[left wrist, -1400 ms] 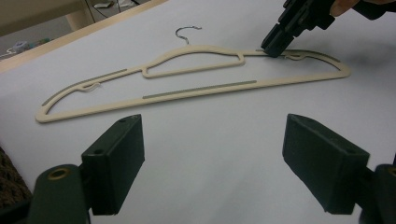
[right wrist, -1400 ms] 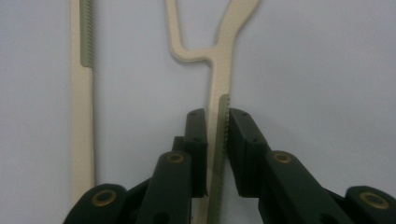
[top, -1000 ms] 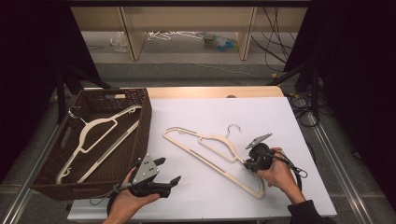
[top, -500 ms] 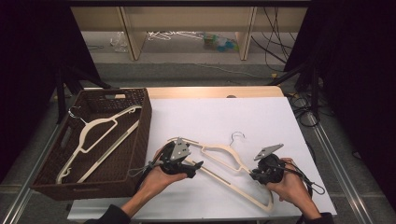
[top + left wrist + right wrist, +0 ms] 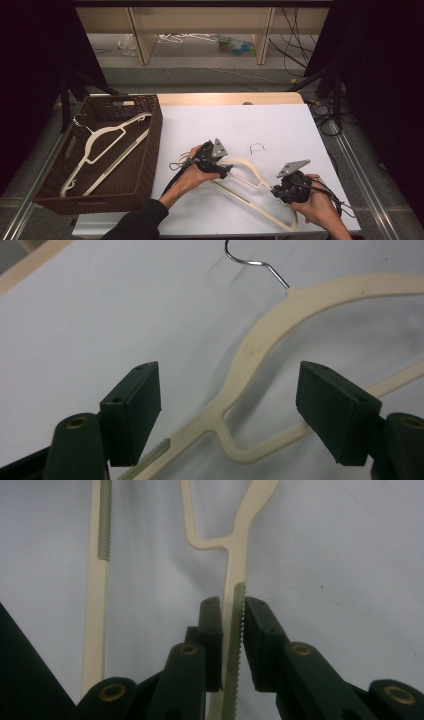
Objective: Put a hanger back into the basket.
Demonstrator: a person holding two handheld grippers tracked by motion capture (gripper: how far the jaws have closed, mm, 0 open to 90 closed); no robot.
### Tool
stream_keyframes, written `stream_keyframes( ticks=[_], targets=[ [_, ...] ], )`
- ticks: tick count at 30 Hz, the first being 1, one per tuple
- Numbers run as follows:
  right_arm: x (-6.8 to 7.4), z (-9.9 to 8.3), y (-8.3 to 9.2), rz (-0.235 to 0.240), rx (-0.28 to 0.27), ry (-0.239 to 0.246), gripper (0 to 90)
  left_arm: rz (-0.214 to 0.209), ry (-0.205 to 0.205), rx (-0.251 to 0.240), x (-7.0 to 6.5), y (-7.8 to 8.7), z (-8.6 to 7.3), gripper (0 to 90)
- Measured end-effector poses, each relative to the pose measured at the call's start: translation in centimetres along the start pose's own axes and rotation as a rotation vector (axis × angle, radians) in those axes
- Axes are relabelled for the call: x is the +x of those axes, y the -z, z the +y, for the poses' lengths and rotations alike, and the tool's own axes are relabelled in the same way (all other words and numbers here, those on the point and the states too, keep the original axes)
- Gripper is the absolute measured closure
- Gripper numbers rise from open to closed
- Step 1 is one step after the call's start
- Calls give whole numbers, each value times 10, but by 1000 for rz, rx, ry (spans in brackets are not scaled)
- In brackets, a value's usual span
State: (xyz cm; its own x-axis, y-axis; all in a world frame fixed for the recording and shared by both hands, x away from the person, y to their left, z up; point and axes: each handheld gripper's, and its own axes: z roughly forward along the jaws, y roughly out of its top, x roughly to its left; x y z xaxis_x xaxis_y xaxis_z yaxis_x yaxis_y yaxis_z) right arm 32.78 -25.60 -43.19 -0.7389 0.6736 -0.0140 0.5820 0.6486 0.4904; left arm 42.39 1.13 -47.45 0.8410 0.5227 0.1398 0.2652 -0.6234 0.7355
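Observation:
A cream plastic hanger (image 5: 248, 163) with a wire hook lies on the white table, near its front. My right gripper (image 5: 276, 190) is shut on the hanger's right arm; in the right gripper view (image 5: 232, 605) the pads squeeze the ridged strip of the hanger (image 5: 239, 555). My left gripper (image 5: 225, 170) hovers over the hanger's left shoulder, close to the neck. In the left gripper view (image 5: 230, 405) the jaws stand wide apart and have just been closing a little. The hanger's arm (image 5: 260, 335) runs between them, and neither pad touches it.
A dark wicker basket (image 5: 154, 145) stands at the table's left edge with a second cream hanger (image 5: 107, 135) inside. Cables trail off the table's right side. A shelf and litter lie on the floor beyond the far edge.
My left gripper has swung from the table's front left to the hanger's left shoulder. The right gripper has drawn the hanger slightly toward the front right.

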Motion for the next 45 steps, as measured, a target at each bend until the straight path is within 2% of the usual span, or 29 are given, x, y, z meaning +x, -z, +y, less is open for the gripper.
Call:
stream_keyframes(
  ticks=[4, 6, 8, 10, 11, 14, 15, 16, 18, 21, 22, 23, 25, 27, 28, 29, 30, 31, 32, 33, 34, 35, 37, 38, 39, 41, 42, 44, 45],
  targets=[
    [3, 0, 4, -1, 1, 11, 790, -9, 6, 4, 0, -8, 2, 290],
    [4, 0, 6, 5, 2, 4, 790, -13, -16, 21, -1, -12, 3, 307],
    [5, 0, 6, -6, -3, 14, 790, -28, -20, 23, -2, -15, 5, 326],
    [5, 0, 6, -6, -8, 33, 790, -42, -27, 20, -3, -17, 8, 377],
    [7, 0, 7, -3, 3, 14, 789, -38, -31, 18, -4, -18, 10, 390],
    [7, 0, 8, -5, -9, 38, 788, -51, -54, 23, -4, -21, 13, 453],
    [8, 1, 9, -5, 3, 17, 788, -57, -57, 27, -4, -23, 12, 465],
    [8, 1, 9, -2, -7, 32, 788, -60, -71, 34, -3, -24, 12, 498],
    [8, 1, 9, -7, -12, 46, 788, -93, -77, 34, -4, -25, 13, 561],
    [10, 0, 11, -6, -5, 34, 788, -110, -129, 35, -5, -20, 16, 649],
    [10, 0, 11, -6, -5, 34, 788, -110, -129, 35, -5, -20, 16, 658],
    [9, 0, 10, -13, -15, 48, 789, -114, -147, 33, -3, -18, 17, 658],
    [9, 0, 12, -7, -14, 39, 789, -121, -152, 24, -2, -12, 17, 670],
    [7, -1, 11, -6, -28, 61, 790, -122, -167, 13, 0, -4, 19, 679],
    [7, -2, 11, -3, -14, 38, 791, -121, -170, 7, 0, 0, 20, 683],
    [7, -2, 11, 2, -16, 35, 792, -121, -191, 9, 0, 6, 22, 687],
    [5, -3, 10, -5, -34, 46, 792, -118, -195, -6, 0, 13, 23, 691],
    [4, -3, 10, -1, -45, 43, 769, -118, -199, -17, 0, 18, 24, 695],
    [2, -3, 13, 2, -69, 41, 706, -118, -203, -24, 0, 23, 24, 706],
    [2, -3, 13, 2, -69, 41, 706, -122, -204, -26, 1, 29, 24, 706],
    [3, -2, 16, -1, -77, 35, 666, -123, -203, -33, 1, 35, 25, 712],
    [2, -1, 21, 0, -118, 34, 602, -119, -201, -40, 2, 41, 25, 723],
    [3, -1, 24, -3, -132, 20, 586, -119, -200, -48, 3, 54, 25, 728],
    [3, 0, 26, -22, -156, 38, 574, -122, -197, -52, 2, 58, 25, 733],
    [3, 1, 28, -18, -165, 31, 559, -128, -194, -54, 2, 63, 26, 737],
    [3, 1, 32, -43, -228, 20, 501, -131, -198, -50, 0, 71, 26, 749],
    [3, 2, 33, -50, -242, 15, 486, -129, -207, -42, -1, 75, 26, 754],
    [2, 2, 36, -62, -275, 19, 477, -142, -198, -51, -4, 80, 25, 774],
    [2, 2, 40, -66, -312, 11, 445, -155, -191, -53, -4, 82, 25, 807]
  ],
)
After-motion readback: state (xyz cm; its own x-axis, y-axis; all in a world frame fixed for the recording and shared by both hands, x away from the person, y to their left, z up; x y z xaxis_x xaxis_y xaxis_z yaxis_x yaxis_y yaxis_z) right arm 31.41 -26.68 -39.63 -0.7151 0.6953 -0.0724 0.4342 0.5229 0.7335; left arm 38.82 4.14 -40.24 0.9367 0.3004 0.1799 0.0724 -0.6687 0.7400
